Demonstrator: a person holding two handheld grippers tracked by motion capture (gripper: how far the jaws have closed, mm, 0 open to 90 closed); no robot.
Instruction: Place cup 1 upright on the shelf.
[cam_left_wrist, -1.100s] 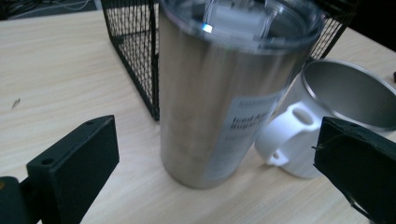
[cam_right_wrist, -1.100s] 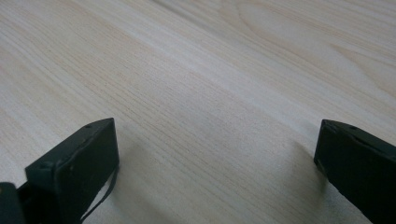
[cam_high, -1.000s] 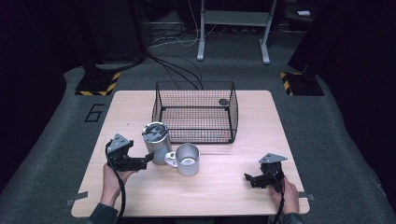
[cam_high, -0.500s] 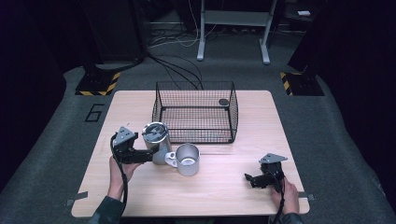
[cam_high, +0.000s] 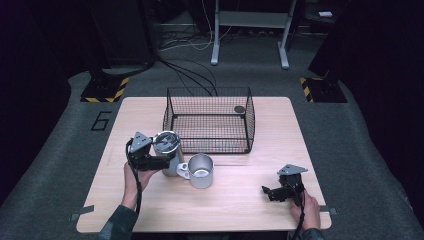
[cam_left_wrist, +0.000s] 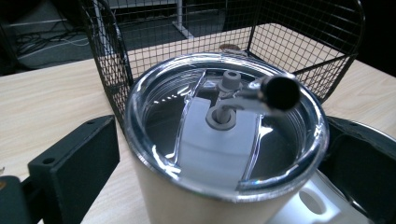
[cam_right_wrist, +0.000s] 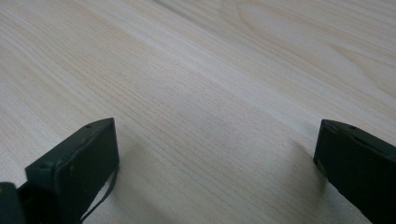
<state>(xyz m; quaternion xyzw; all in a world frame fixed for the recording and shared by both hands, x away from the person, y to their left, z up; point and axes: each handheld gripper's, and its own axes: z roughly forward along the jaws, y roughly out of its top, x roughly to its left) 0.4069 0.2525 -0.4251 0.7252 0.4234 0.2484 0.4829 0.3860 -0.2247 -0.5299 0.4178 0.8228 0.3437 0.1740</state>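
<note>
Left gripper (cam_high: 167, 161): we find it at the table's left side, held level, jaws pointing to the person's right and spread wide (in its own view one jaw rises at the lower left and the other side is hidden). Left hand (cam_high: 136, 175): we see it under the body, forearm entering from the bottom edge, cable looping beside the wrist.

Right gripper (cam_high: 266, 192): low near the front right corner, jaws aimed to the person's left, set well apart. Right hand (cam_high: 309, 210): behind it, grey plate on top.
</note>
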